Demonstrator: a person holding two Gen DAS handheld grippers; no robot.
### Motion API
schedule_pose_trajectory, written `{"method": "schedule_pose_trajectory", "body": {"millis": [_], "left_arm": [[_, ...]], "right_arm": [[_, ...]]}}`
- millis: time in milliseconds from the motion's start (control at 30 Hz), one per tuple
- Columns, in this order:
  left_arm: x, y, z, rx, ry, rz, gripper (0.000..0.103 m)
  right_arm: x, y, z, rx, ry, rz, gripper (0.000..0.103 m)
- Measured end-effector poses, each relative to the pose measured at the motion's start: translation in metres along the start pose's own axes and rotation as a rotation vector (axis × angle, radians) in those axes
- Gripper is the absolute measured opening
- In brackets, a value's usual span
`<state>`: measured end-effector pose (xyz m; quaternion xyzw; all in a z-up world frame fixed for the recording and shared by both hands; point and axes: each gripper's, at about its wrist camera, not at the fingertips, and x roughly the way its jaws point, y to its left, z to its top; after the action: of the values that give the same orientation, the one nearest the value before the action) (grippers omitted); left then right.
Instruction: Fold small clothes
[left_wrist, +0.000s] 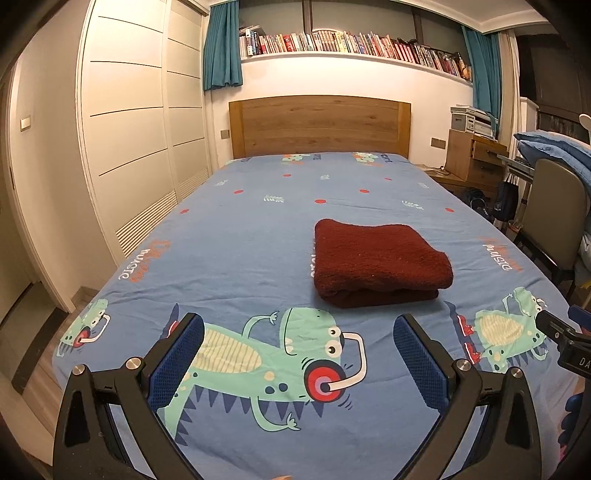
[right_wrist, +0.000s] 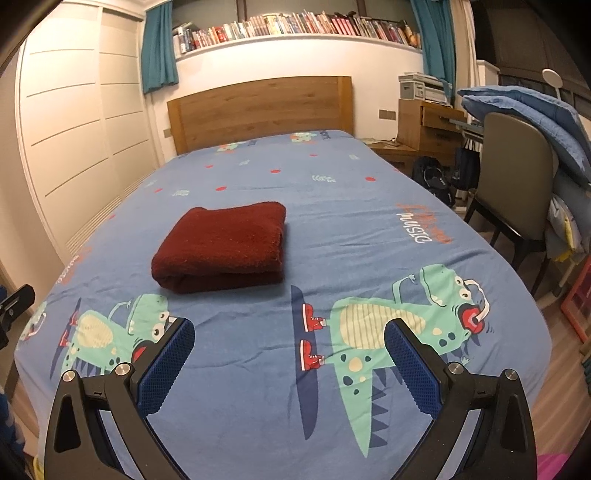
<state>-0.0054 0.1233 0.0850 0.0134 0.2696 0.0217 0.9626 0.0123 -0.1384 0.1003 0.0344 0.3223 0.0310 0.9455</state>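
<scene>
Left wrist view: a bed with a blue dinosaur sheet (left_wrist: 236, 236) carries the dark red folded cloth (left_wrist: 376, 260), lying mid-bed, clear of both tools. Left gripper (left_wrist: 299, 354) and right gripper (right_wrist: 290, 356) gape wide, empty. Judged folded; leave it square and withdraw without snagging.

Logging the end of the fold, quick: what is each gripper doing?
Left gripper: open, empty, short of the folded dark red terry cloth.
Right gripper: open, empty.
</scene>
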Motion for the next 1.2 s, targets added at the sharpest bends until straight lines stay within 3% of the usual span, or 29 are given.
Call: {"method": "schedule_pose_trajectory", "body": {"millis": [1200], "left_arm": [[0.025,0.001,-0.008,-0.009,0.054,-0.015,0.101]], "right_arm": [[0.015,0.004,-0.007,-0.04,0.023,-0.018,0.103]]}}
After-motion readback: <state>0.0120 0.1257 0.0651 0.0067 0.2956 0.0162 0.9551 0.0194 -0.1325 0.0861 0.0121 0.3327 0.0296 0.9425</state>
